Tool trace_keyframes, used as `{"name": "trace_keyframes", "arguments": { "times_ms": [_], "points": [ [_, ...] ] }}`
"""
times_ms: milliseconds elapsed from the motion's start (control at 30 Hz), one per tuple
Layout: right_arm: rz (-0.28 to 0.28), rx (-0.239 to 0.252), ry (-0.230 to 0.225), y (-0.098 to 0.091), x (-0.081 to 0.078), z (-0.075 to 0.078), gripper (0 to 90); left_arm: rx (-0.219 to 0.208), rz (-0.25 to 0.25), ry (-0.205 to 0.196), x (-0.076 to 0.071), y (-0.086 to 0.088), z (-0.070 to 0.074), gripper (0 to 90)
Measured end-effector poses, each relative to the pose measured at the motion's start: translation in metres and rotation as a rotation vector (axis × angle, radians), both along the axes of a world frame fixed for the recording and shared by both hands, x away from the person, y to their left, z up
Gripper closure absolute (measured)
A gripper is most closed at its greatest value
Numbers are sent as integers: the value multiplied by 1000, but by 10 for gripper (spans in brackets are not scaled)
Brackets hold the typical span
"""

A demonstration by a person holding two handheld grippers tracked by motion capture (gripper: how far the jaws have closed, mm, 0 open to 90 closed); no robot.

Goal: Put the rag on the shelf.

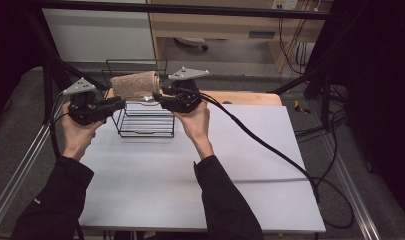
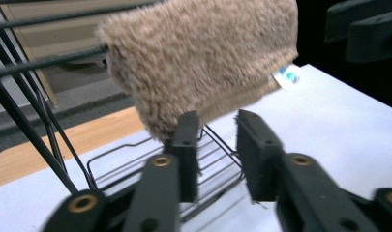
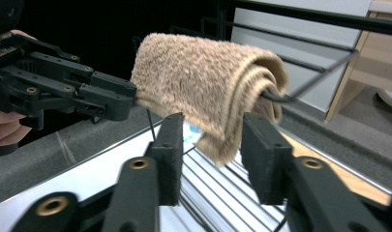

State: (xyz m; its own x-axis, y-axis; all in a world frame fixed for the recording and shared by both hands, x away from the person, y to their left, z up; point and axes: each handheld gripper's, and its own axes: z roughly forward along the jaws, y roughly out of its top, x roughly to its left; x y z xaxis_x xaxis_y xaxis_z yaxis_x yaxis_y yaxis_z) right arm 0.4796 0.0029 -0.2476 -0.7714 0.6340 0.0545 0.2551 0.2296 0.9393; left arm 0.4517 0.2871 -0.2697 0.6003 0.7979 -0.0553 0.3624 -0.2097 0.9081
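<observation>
So we've got a tan fuzzy towel (image 1: 135, 84) folded over the top wire of a black rack (image 1: 145, 122), hanging there with a small white-and-blue tag (image 2: 286, 76) on its lower edge. In the left gripper view the towel's bottom corner drops right down to the tips of our left gripper (image 2: 218, 137), brushing the inner side of one finger (image 2: 188, 140), but the jaws are spread with a clear gap, so nothing's pinched. Same story on the other side: in the right gripper view the folded end of the towel hangs just past and between the tips of our right gripper (image 3: 210, 137), jaws apart, nothing gripped, and the rack's wire pokes out of the fold just beyond the far finger (image 3: 261, 154). From the high view the two grippers come at the towel from opposite ends, left gripper (image 1: 121, 103) at one end and right gripper (image 1: 157, 98) at the other. The rack's base sits below the fingertips on the white table (image 1: 190, 180), towards its far edge, with a strip of wood (image 1: 250, 98) showing behind it.
</observation>
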Motion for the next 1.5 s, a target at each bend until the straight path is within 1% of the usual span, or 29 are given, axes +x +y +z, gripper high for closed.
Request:
{"name": "trace_keyframes", "arguments": {
  "times_ms": [133,200,300,433,567,733,767,900,967,1033,1067,1100,1167,1233,1300,1500],
  "points": [
    [1,2,21,-14,-5,-3,474,15,-3,0,-7,-1,-7,571],
    [0,-5,26,-22,-8,-5,404,17,-9,9,-10,-2,-11,513],
    [-2,-6,43,-34,-12,-9,339,29,-20,25,-14,-4,-18,430],
    [-21,1,53,-53,-16,-14,236,21,-27,32,-18,-4,-28,336],
    [-26,11,56,-72,-20,-20,153,19,-28,33,-21,-5,-36,262],
    [-42,3,63,-97,-26,-29,69,25,-32,49,-24,-5,-45,171],
    [-45,6,71,-102,-27,-30,62,28,-28,46,-25,-5,-47,151],
    [-58,3,87,-123,-32,-38,36,20,-25,43,-29,-4,-54,114],
    [-61,1,96,-133,-34,-43,28,20,-30,46,-31,-4,-58,105],
    [-60,2,103,-142,-37,-47,24,31,-34,45,-34,-4,-62,92],
    [-60,2,107,-147,-38,-50,22,24,-42,47,-36,-5,-65,88],
    [-58,2,108,-151,-39,-53,21,27,-47,47,-37,-5,-67,88],
    [-56,7,114,-159,-42,-59,18,30,-53,53,-40,-6,-73,87],
    [-56,1,122,-166,-44,-66,8,34,-58,58,-43,-8,-80,87],
    [-58,-3,139,-172,-46,-73,4,44,-61,65,-45,-9,-85,87],
    [-63,-3,153,-190,-55,-94,4,62,-72,87,-53,-12,-102,87]
  ]
}}
